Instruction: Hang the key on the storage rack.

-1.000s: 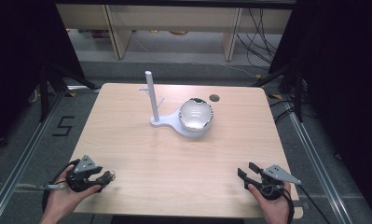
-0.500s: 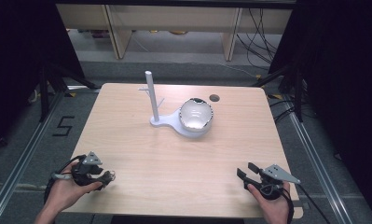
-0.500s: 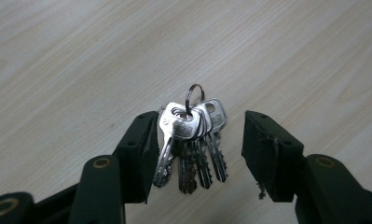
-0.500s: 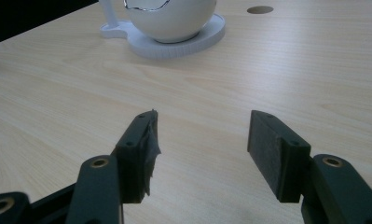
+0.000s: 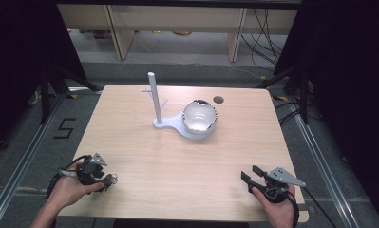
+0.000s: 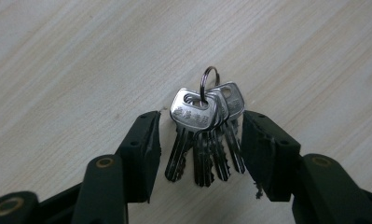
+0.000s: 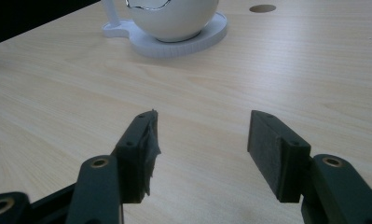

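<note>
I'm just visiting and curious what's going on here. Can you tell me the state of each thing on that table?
Bunch of keys: lying flat on the table, between the left gripper's jaws, not yet pinched.
Left gripper: jaws have just been closing around the keys, gaps left on both sides.
Right gripper: open, nothing between its jaws.
White bowl: upright on its white stand.
White stand: post upright, nothing hanging on it.

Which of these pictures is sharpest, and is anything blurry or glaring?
The left gripper view is sharpest: the keys show crisp teeth and a soft sheen. The right gripper view blurs slightly toward the far white bowl. The high view is dark around the table, with glare on the bowl's rim.
</note>
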Tool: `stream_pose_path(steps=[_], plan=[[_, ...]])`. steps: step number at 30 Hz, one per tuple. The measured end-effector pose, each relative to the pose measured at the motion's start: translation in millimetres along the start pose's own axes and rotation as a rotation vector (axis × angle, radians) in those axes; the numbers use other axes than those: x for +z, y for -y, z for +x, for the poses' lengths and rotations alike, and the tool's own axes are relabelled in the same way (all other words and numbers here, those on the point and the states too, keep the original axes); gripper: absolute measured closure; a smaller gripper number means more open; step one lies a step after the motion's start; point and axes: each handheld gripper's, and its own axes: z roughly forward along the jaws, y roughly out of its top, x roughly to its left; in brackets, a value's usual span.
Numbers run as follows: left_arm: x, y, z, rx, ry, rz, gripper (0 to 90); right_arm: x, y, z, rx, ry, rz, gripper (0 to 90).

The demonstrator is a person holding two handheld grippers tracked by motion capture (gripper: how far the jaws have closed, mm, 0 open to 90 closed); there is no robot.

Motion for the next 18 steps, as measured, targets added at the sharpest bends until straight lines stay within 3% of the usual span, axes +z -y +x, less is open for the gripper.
stream_pose_path(steps=[4,6,7,8,9,11,14,18], plan=[[0.2,-5.5,-0.5,0.012,0.003,0.037,46.6,0.3,0.1,1.0,0.010,-0.013,-0.001,43.8],[1.3,-7.9,0.2,0.025,0.012,0.058,46.3,0.1,0.0,0.2,-0.010,-0.004,-0.006,43.8],[2.3,-8.8,-0.6,0.015,0.014,0.072,46.0,-0.4,0.6,3.1,0.032,-0.004,0.002,43.8],[4.2,-11.2,0.5,0.022,0.012,0.091,45.5,-1.3,0.3,3.9,0.044,-0.007,0.007,43.8],[4.2,-11.2,0.5,0.022,0.012,0.091,45.2,-1.3,0.3,3.9,0.044,-0.007,0.007,43.8],[6.6,-12.6,1.1,0.025,0.011,0.081,44.7,-1.8,-0.1,0.2,0.001,0.005,0.009,43.9],[6.3,-16.6,0.1,0.031,0.006,0.116,44.2,-1.5,-0.1,-0.1,0.001,0.002,0.006,43.9],[6.8,-17.7,-2.2,0.028,0.009,0.118,43.7,-1.5,0.0,0.1,0.002,0.001,0.005,43.9]])
